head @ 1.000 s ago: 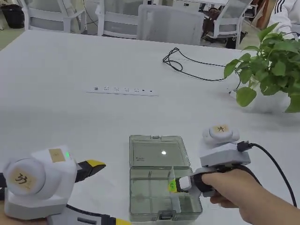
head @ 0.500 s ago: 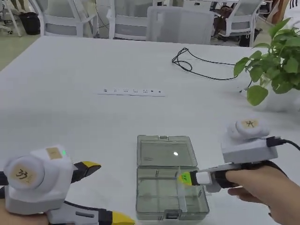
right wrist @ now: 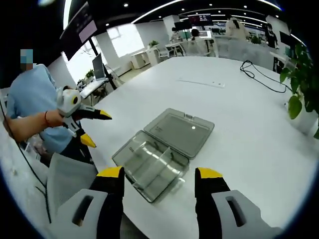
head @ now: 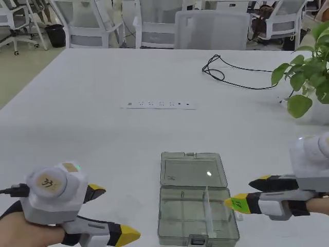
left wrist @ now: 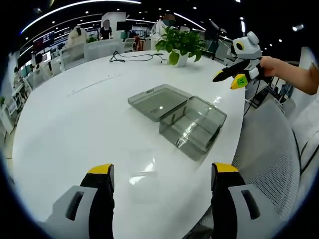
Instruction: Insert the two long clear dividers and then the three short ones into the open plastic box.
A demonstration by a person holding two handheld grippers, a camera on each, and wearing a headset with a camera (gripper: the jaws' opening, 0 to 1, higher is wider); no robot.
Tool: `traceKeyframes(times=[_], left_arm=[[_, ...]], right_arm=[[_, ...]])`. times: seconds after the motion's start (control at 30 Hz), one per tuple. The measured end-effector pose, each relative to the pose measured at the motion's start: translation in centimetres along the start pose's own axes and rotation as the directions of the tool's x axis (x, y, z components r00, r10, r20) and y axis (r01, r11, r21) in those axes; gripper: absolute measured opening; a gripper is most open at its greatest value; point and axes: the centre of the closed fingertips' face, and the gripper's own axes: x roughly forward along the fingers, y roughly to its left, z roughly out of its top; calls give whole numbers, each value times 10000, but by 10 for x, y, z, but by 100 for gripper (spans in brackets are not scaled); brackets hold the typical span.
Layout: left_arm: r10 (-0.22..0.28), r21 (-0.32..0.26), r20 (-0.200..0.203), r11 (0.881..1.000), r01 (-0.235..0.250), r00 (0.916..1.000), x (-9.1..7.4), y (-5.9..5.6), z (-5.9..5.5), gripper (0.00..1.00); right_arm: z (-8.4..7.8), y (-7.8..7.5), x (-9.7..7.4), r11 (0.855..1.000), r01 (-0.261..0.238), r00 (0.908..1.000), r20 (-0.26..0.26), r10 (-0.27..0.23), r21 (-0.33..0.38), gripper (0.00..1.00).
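Both spread, both empty! The right gripper (head: 248, 191) hovered just beside the box (head: 172, 216); the left gripper (head: 114, 212) sat well apart on the far side. One long divider (head: 208, 210) stood inside, running front to back. A faint clear piece (left wrist: 142, 168), maybe a divider, lay just ahead of the left jaws, open table around.
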Motion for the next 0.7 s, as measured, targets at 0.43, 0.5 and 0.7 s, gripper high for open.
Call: traceKeyframes(times=[0.43,0.5,0.7], left_arm=[[689,-266,-1948,9968,-755,9784,23,15,-34,63],[787,-260,-2310,9959,-870,9698,25,17,-39,59],[1069,-360,-2795,9919,-1217,9542,31,21,-47,53]], right_arm=[[-19,8,-25,9683,-748,9937,634,924,-2383,81],[-21,11,-29,9650,-841,9912,786,1067,-2484,83],[-26,13,-37,9561,-1052,9828,1181,1419,-2736,91]])
